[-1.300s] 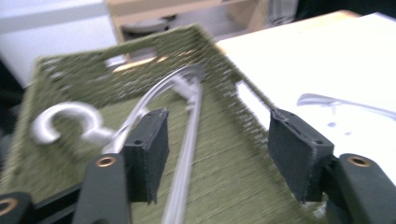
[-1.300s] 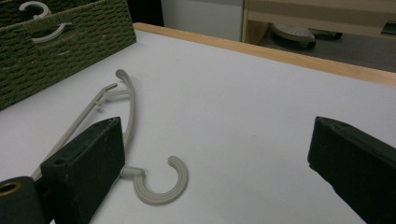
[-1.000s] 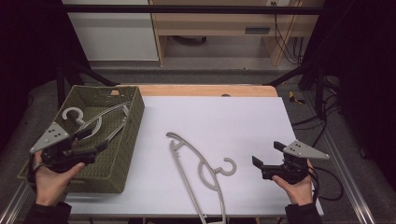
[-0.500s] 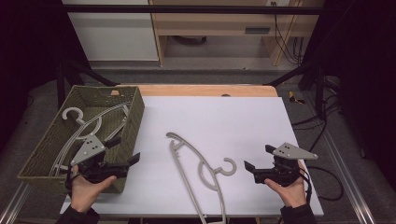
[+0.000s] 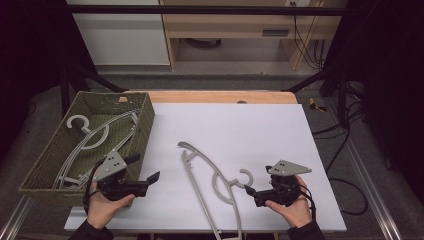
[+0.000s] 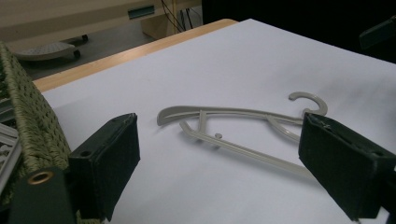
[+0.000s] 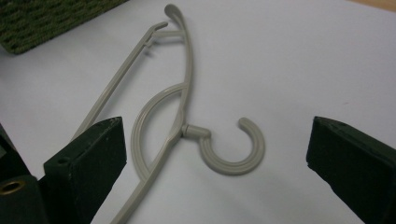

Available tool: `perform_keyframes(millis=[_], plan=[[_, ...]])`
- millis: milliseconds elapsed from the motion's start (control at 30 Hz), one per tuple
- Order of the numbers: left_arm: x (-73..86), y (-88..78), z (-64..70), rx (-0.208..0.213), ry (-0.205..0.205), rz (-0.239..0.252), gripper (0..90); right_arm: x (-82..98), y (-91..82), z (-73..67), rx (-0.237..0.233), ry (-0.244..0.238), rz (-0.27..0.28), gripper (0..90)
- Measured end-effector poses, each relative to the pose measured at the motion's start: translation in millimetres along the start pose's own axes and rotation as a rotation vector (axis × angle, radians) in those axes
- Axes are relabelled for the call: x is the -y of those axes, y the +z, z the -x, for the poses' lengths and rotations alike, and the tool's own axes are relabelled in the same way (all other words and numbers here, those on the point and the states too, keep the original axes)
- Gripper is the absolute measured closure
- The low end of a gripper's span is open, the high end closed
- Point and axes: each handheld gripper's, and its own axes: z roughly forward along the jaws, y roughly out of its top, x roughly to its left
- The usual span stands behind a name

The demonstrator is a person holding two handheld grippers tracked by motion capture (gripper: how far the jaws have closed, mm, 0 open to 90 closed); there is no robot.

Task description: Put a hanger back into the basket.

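A grey plastic hanger (image 5: 185, 154) lies flat on the white table, its hook toward the right. My left gripper (image 5: 146, 168) sits by the near right corner of the green woven basket (image 5: 50, 160). Its jaws have just been opening and stand open with nothing between them. In the left gripper view the hanger (image 6: 233, 111) lies farther off, beyond the left gripper (image 6: 219, 140). My right gripper (image 5: 255, 182) is open, just right of the hook. In the right gripper view the hook (image 7: 233, 165) lies on the table between the right gripper's (image 7: 219, 135) wide jaws, untouched.
Inside the basket lie more grey hangers (image 5: 85, 127). Its woven wall (image 6: 32, 126) stands close by my left jaw, and a corner of the basket (image 7: 42, 18) is at the top left of the right gripper view. A wooden strip (image 5: 220, 96) edges the table's far side.
My left hand has come off the basket, moving right and down to its near right corner, with the jaws wider. My right hand has moved left, closer to the hanger's hook.
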Motion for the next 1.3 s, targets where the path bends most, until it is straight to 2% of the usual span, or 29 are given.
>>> perform_keyframes(millis=[300,567,733,1000,1133,1167,1233,1267,1300], plan=[[7.3,9.7,6.6,0.022,0.013,-0.035,12.0,6.7,17.8,-15.7,-0.019,-0.048,-0.107,6.1],[9.4,12.4,8.1,0.027,0.018,-0.050,12.0,12.4,29.7,-29.2,-0.038,-0.060,-0.181,9.3],[9.3,11.3,7.5,0.036,0.019,-0.040,11.8,18.4,37.9,-37.7,-0.037,-0.066,-0.226,13.0],[8.6,7.1,4.7,0.031,0.013,-0.027,10.5,24.9,45.9,-46.6,-0.042,-0.063,-0.283,27.0],[8.8,5.3,2.5,0.027,0.008,-0.021,10.0,27.3,50.5,-49.7,-0.044,-0.043,-0.305,37.7],[8.8,5.2,2.2,0.025,0.007,-0.020,10.0,28.0,51.1,-48.7,-0.050,-0.052,-0.306,41.5],[8.7,5.1,2.2,0.024,0.007,-0.020,10.1,28.6,53.0,-50.4,-0.047,-0.023,-0.319,45.1],[8.8,5.0,2.3,0.023,0.008,-0.020,10.2,29.4,54.1,-49.7,-0.049,-0.037,-0.320,47.4],[8.8,5.0,2.2,0.022,0.008,-0.021,10.2,29.1,54.1,-51.0,-0.040,-0.024,-0.340,49.8]])
